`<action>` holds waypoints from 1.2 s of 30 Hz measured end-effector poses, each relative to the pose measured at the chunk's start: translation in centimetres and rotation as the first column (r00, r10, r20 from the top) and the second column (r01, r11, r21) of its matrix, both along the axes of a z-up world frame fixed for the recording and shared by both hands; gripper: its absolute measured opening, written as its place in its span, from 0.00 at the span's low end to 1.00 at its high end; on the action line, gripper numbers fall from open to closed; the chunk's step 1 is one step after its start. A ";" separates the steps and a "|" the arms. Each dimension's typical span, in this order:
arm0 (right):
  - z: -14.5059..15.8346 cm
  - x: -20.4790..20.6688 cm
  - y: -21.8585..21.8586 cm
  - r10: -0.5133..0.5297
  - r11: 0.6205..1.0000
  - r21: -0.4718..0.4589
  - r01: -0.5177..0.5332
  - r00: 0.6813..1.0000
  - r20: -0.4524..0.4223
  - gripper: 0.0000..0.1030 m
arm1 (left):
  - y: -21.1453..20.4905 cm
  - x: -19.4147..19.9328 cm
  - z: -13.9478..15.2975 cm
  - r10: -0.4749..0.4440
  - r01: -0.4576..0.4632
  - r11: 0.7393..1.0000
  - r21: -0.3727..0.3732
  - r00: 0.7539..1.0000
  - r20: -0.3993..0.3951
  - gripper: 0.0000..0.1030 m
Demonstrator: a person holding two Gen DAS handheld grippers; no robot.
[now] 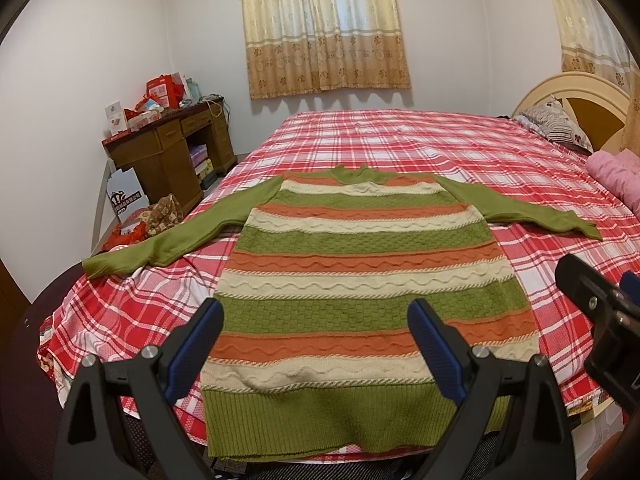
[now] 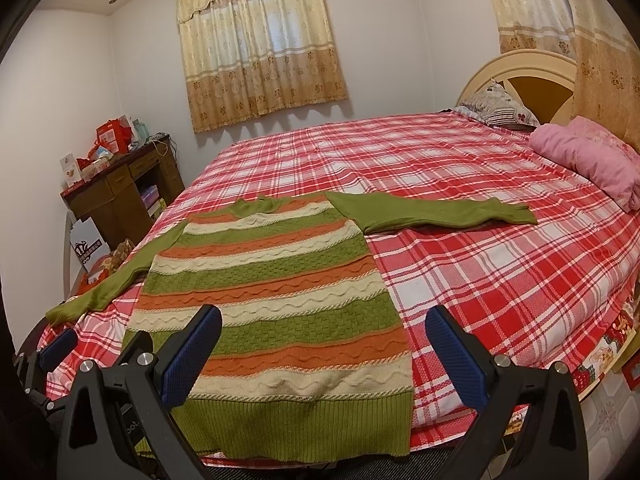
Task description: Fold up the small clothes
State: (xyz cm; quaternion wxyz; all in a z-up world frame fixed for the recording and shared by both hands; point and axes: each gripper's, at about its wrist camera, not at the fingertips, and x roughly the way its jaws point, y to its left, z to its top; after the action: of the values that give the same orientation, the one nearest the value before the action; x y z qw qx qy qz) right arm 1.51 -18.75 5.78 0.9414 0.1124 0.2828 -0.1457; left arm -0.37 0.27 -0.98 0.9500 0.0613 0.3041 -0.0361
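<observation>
A striped green, orange and cream knitted sweater lies flat on the red plaid bed, hem toward me, both green sleeves spread out to the sides. It also shows in the right wrist view. My left gripper is open and empty, hovering over the sweater's lower part. My right gripper is open and empty, over the sweater's lower right edge. The right gripper also shows at the right edge of the left wrist view.
A pink folded quilt and a patterned pillow lie by the headboard at the right. A brown desk with red boxes stands at the left, with bags on the floor beside it.
</observation>
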 end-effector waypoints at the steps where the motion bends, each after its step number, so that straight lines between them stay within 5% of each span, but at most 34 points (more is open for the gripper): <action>1: 0.0 0.0 0.0 0.000 1.000 -0.001 0.000 1.000 0.000 0.99 | 0.0 0.0 0.0 0.000 0.000 1.000 0.000 1.000 0.000 0.93; 25: -0.8 1.8 -2.3 -0.047 0.999 -0.021 0.046 0.998 -0.034 0.99 | -0.4 1.1 -1.4 -0.006 0.006 1.000 0.005 1.000 -0.030 0.93; 32: -0.9 2.9 -6.5 -0.091 0.996 -0.015 0.092 0.994 0.053 0.99 | 0.3 3.7 -2.0 0.027 -0.027 1.000 -0.004 0.998 -0.049 0.93; 36: -2.3 5.0 -13.0 -0.133 0.989 0.063 0.132 0.991 0.012 0.99 | 1.0 5.8 -2.7 0.070 -0.070 0.998 0.002 0.995 -0.077 0.93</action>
State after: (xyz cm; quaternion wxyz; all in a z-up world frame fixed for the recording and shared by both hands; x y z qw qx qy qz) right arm 6.48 -31.77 3.46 0.9279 0.1613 0.2714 -0.1981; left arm 5.45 1.28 -3.73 0.9383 0.0488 0.3424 -0.0051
